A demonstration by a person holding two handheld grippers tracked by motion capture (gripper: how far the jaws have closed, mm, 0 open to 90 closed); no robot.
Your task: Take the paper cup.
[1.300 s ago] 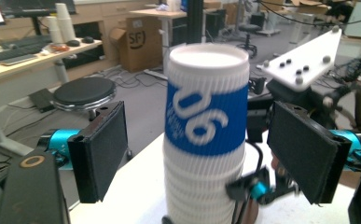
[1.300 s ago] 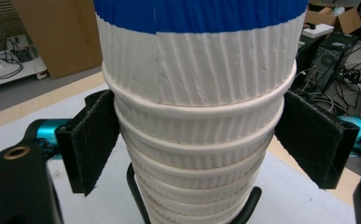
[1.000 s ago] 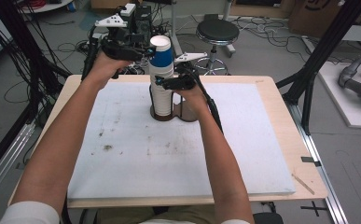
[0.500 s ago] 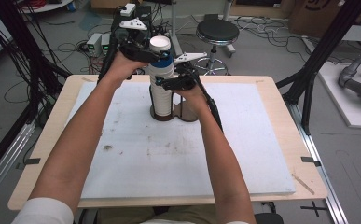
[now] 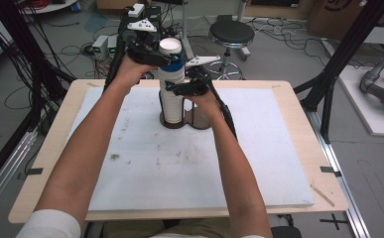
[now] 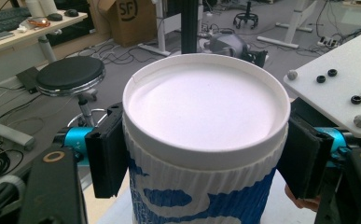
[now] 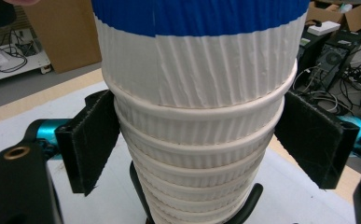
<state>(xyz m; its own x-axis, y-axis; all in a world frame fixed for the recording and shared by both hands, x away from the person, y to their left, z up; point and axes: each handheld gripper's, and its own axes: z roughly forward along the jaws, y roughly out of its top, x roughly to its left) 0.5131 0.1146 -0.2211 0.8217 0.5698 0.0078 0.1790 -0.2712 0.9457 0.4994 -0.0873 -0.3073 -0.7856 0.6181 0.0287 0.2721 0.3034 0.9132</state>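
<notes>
While the stack of ribbed paper cups (image 5: 173, 101) stands upright in a dark ring holder (image 5: 194, 122) a little above the centre of the high view, on the white mat (image 5: 259, 163) that covers the wooden table (image 5: 328, 198), both grippers are set against it at different heights. The left gripper (image 5: 165, 59), near the top middle of that frame, has its jaws around the topmost cup (image 6: 206, 154), the one with the blue pattern and the white lid (image 6: 205, 105); they have just been closing, and in the left gripper view the left pad (image 6: 107, 154) lies against the cup's ribbed wall just under the lid's rim, while the right pad (image 6: 304, 161) looks to touch the other side, so the cup is pinched between them. Just below and slightly right in the high view, the right gripper (image 5: 179, 89) brackets the stack lower down. In the right gripper view its jaws stand wide at either side of a white cup's rolled rim (image 7: 201, 119), under the blue-banded cup; the left pad (image 7: 92, 140) sits against the rim and the right pad (image 7: 315, 137) is at the rim's edge, and whether it presses there I cannot tell. A round black stool (image 5: 231, 34) stands on the floor beyond the table, toward the top of the high view.
</notes>
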